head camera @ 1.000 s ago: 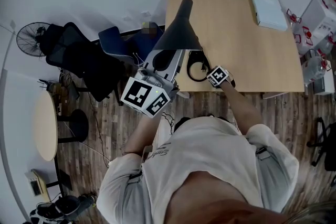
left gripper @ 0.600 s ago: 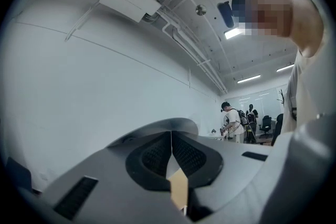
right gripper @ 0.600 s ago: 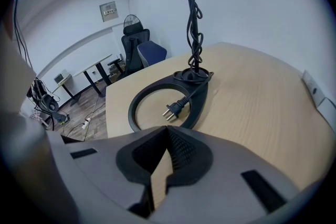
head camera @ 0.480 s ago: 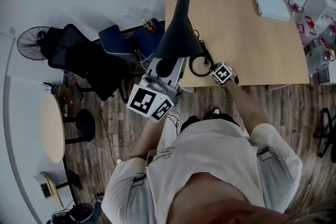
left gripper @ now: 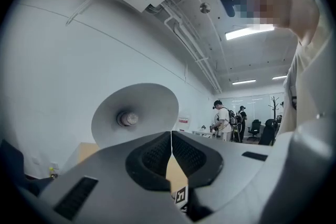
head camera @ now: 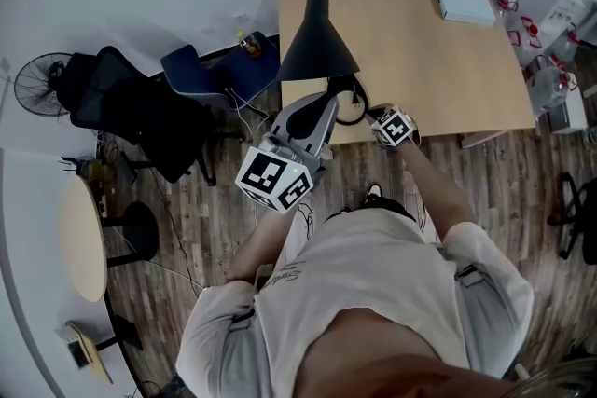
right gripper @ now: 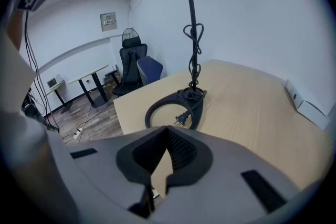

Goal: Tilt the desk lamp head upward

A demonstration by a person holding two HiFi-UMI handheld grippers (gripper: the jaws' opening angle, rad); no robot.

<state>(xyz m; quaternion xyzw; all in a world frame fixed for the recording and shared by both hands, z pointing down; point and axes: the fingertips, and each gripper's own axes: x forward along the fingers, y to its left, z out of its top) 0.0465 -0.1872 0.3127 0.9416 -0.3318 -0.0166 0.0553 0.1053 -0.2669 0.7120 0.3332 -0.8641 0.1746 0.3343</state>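
Broadly, the wooden table (head camera: 438, 51) carries the desk lamp (head camera: 317, 42) at its near left corner, and a plug (right gripper: 180, 120) lies inside its ring base (right gripper: 169, 100). The left gripper (left gripper: 171, 134) sits just beside the shade (left gripper: 135, 113) and the right gripper (right gripper: 168, 129) is near the base — both have their jaws pressed together, holding nothing.

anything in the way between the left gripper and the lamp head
Nothing visible. The left gripper, jaws shut and empty, looks straight up into the open underside of the lamp head, with no object between them.
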